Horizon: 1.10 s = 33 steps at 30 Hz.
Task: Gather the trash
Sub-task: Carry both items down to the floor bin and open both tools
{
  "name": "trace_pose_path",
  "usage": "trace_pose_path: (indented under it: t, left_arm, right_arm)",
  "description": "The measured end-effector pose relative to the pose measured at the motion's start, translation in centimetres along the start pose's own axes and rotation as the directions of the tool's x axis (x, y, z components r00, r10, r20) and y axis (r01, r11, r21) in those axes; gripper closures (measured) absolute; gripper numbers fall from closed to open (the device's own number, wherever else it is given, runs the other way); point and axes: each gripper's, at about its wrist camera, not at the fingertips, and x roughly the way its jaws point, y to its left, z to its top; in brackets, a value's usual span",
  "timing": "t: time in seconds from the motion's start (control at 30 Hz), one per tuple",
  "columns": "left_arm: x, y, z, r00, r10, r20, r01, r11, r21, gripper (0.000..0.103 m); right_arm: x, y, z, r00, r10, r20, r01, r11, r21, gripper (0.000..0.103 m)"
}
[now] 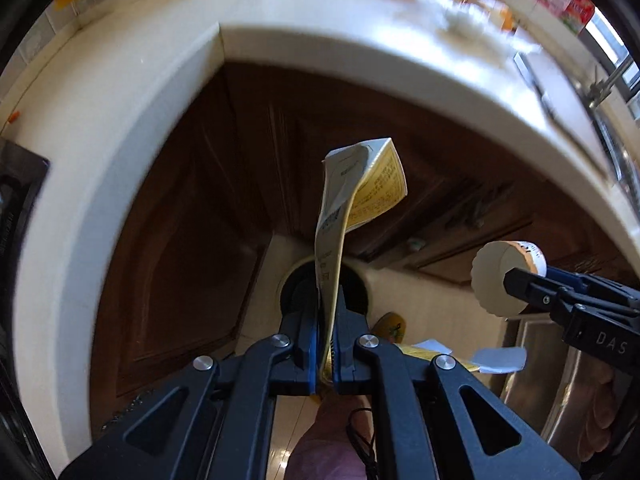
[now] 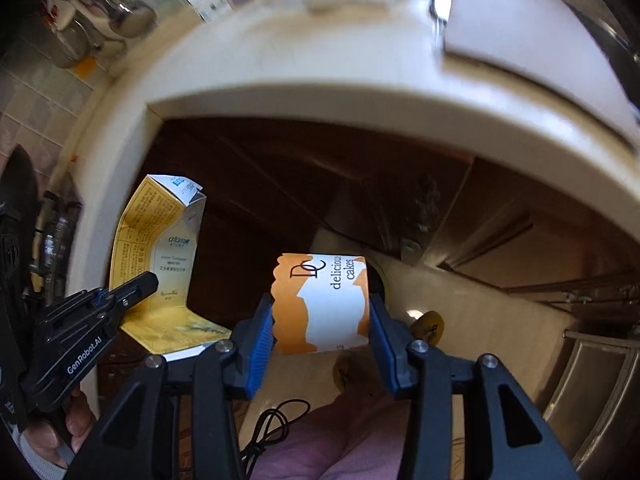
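Note:
My left gripper (image 1: 327, 312) is shut on a flattened yellow and white carton (image 1: 360, 188), which sticks up bent between the blue pads. The same carton (image 2: 156, 256) and left gripper (image 2: 144, 282) show at the left of the right wrist view. An orange and white paper cake cup (image 2: 324, 304) printed "delicious cakes" is clamped between the blue pads of my right gripper (image 2: 322, 312). That cup (image 1: 506, 276) appears at the right of the left wrist view, held by the right gripper (image 1: 520, 280). Below both, on the floor, stands a round bin with a dark opening (image 1: 298, 292), partly hidden by the carton.
A cream countertop (image 1: 120, 160) curves around an inner corner above dark wooden cabinet doors (image 1: 188, 220). Blurred items lie on the counter top (image 1: 460, 20). A steel appliance front (image 2: 592, 380) is at the right. A person's pink-clad leg (image 2: 320, 440) and a black cable (image 2: 276, 420) are below.

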Motion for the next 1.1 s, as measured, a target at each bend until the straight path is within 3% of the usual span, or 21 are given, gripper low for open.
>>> trace_pose_path:
  t: [0.37, 0.67, 0.7, 0.87, 1.1]
  left_arm:
    - [17.1, 2.2, -2.8, 0.981, 0.017, -0.193, -0.012, 1.0, 0.028, 0.099]
    - [26.1, 3.1, -4.2, 0.963, 0.003, -0.27, 0.012, 0.998, 0.056, 0.089]
    - [26.7, 3.1, -4.3, 0.961, 0.006, -0.275, 0.011, 0.998, 0.061, 0.088]
    - [29.3, 3.3, -4.8, 0.951, 0.026, -0.309, -0.006, 0.998, 0.066, 0.058]
    - [28.0, 3.2, -4.6, 0.949, 0.042, -0.311, -0.037, 0.999, 0.022, 0.05]
  right_arm:
    - [13.6, -2.8, -1.9, 0.986, -0.072, -0.15, 0.068, 0.997, -0.03, 0.058]
    - [22.9, -3.0, -0.7, 0.976, -0.059, -0.209, 0.044, 0.996, -0.075, 0.057]
    - [23.6, -3.0, -0.6, 0.975, -0.061, -0.214, 0.044, 0.996, -0.081, 0.057]
    - [25.9, -2.6, -0.2, 0.965, -0.063, -0.256, 0.035, 0.993, -0.114, 0.056]
    - [23.7, -2.6, -1.1, 0.962, -0.078, -0.261, 0.043, 0.99, -0.137, 0.051]
